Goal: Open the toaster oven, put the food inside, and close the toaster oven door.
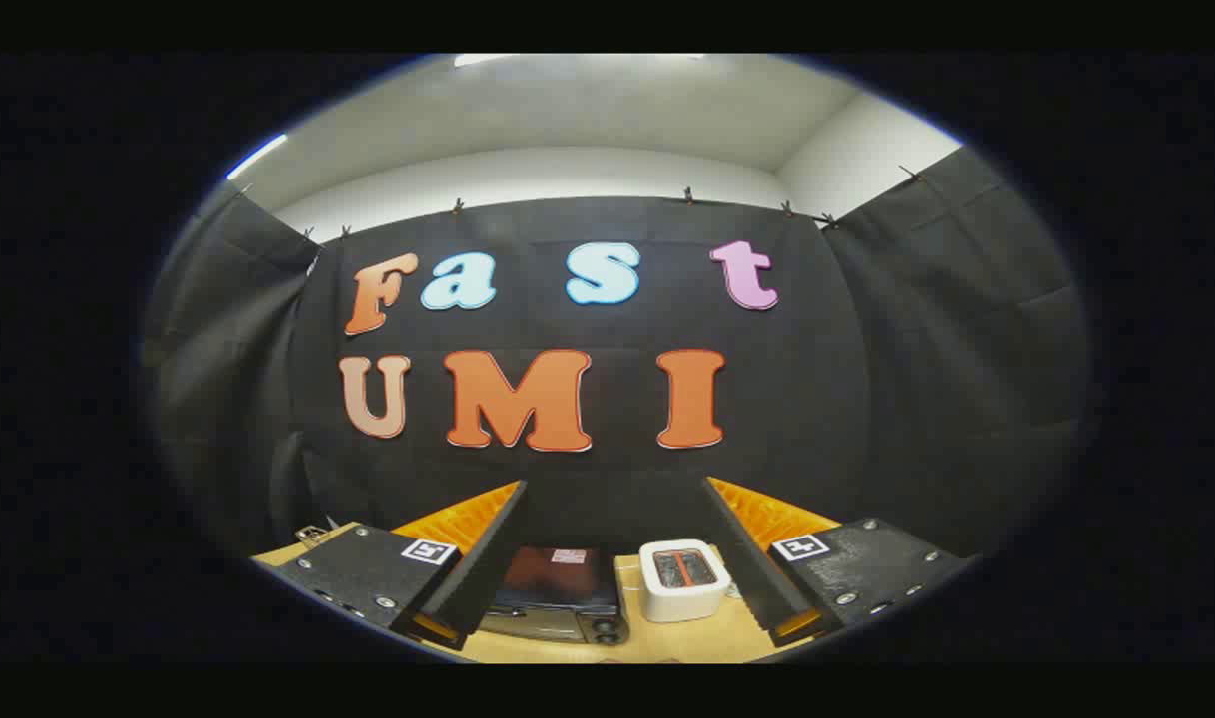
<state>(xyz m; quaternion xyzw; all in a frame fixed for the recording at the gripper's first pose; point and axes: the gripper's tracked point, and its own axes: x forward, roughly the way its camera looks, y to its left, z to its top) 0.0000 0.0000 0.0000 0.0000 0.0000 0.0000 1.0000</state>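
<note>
On the bench [657, 643], below and ahead of the wide-open, empty tongs [615, 558], the closed toaster oven [560, 595] is seen between the fingers toward the left one, a white toaster [681, 579] beside it; no writing can be read on either.
</note>
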